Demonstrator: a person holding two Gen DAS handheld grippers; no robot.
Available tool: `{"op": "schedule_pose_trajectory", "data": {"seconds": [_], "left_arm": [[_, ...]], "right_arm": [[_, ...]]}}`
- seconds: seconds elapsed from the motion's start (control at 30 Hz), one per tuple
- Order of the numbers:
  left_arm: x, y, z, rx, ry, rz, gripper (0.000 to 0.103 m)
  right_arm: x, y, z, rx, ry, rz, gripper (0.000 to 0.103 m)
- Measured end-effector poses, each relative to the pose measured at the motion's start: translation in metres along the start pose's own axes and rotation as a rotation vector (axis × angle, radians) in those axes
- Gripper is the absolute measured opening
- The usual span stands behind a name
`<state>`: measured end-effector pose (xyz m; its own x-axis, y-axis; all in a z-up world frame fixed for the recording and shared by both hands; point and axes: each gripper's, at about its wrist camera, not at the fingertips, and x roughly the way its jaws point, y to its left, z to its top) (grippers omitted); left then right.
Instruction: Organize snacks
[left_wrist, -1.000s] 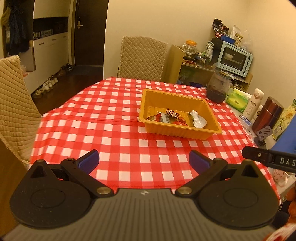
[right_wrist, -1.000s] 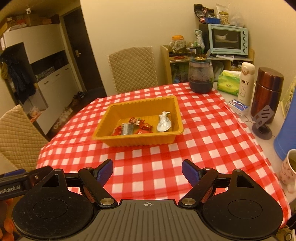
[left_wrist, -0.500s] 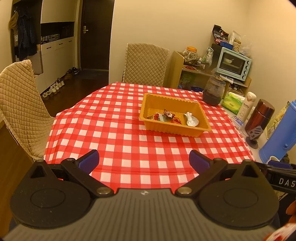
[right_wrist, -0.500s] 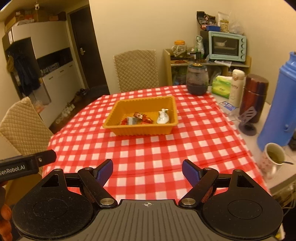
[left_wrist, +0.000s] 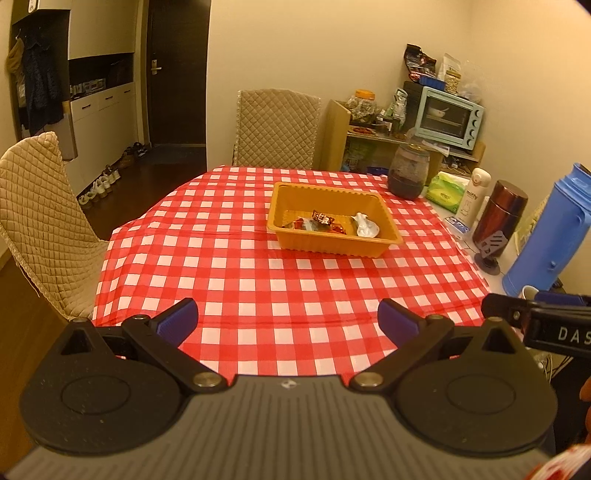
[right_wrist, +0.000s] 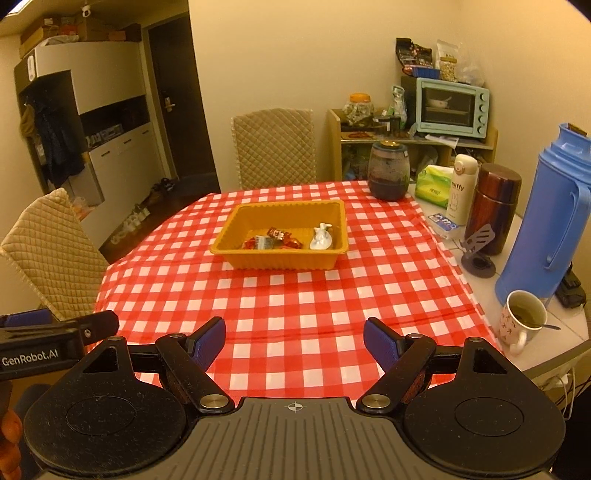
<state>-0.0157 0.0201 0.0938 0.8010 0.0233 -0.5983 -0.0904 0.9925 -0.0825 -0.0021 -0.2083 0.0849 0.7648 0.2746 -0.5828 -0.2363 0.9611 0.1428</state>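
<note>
The snack wrappers (right_wrist: 273, 239) in the orange tray (right_wrist: 258, 258) are too small to identify (labels unreadable).

light: we see warm, dim amber indoor cast | focus: sharp around tray (left_wrist: 334, 242) | edges: we note fisheye bending, dark corner vignette | glare: none

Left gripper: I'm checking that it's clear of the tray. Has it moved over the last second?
Yes. The left gripper has backed away from the tray, which now looks smaller and farther up the tablecloth.
</note>
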Motion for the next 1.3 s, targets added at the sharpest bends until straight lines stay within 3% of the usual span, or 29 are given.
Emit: {"op": "schedule_pose_trajectory", "data": {"seconds": [1.3], "left_arm": [[0.000, -0.006, -0.010, 0.031, 0.006, -0.012, 0.103]], "right_arm": [[0.000, 0.002, -0.012, -0.018, 0.012, 0.011, 0.081]]}}
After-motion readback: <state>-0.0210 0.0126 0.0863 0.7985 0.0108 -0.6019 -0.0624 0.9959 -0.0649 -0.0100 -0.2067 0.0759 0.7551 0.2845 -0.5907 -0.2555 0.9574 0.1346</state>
